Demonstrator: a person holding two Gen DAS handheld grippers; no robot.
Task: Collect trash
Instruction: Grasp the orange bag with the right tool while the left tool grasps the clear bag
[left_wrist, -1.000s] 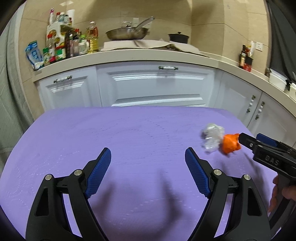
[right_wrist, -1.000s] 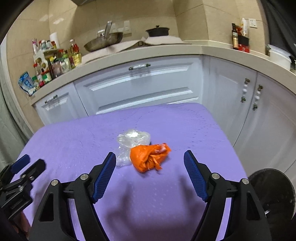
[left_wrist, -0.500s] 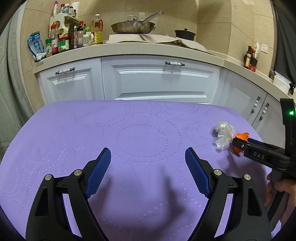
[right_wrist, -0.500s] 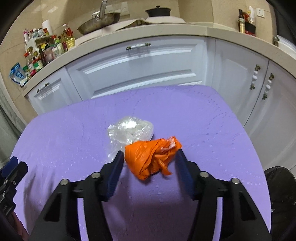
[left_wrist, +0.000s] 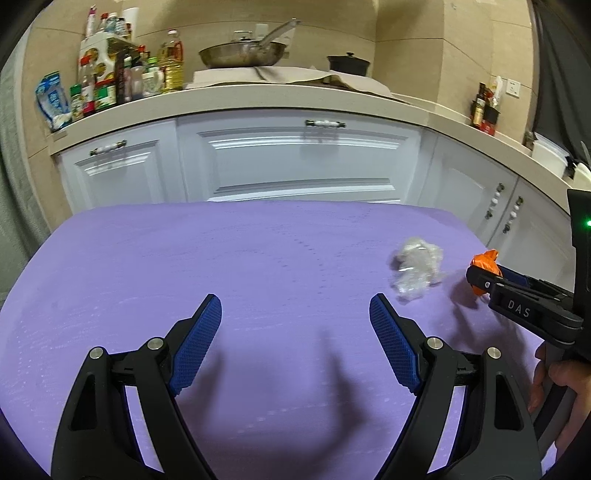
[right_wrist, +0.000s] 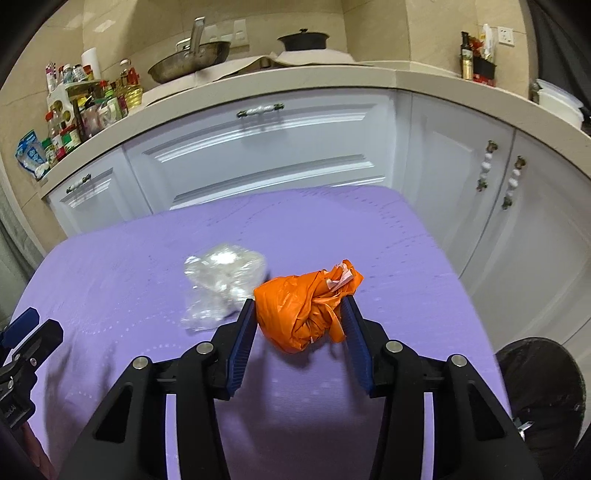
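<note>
Fingers on my right gripper (right_wrist: 299, 314) have narrowed from wide open a second ago and now clamp the orange bag (right_wrist: 304, 306), so the first pickup looks secured. Just left of that bag lies one clear plastic wad (right_wrist: 221, 284). My left gripper (left_wrist: 295, 325) hangs wide, empty. Right of the bag, below the purple table (right_wrist: 406, 240), sits one black bin (right_wrist: 543, 387). Two trash pieces total.

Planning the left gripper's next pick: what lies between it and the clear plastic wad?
Only bare purple tablecloth lies between the left gripper and clear plastic wad, per the left wrist view.
</note>
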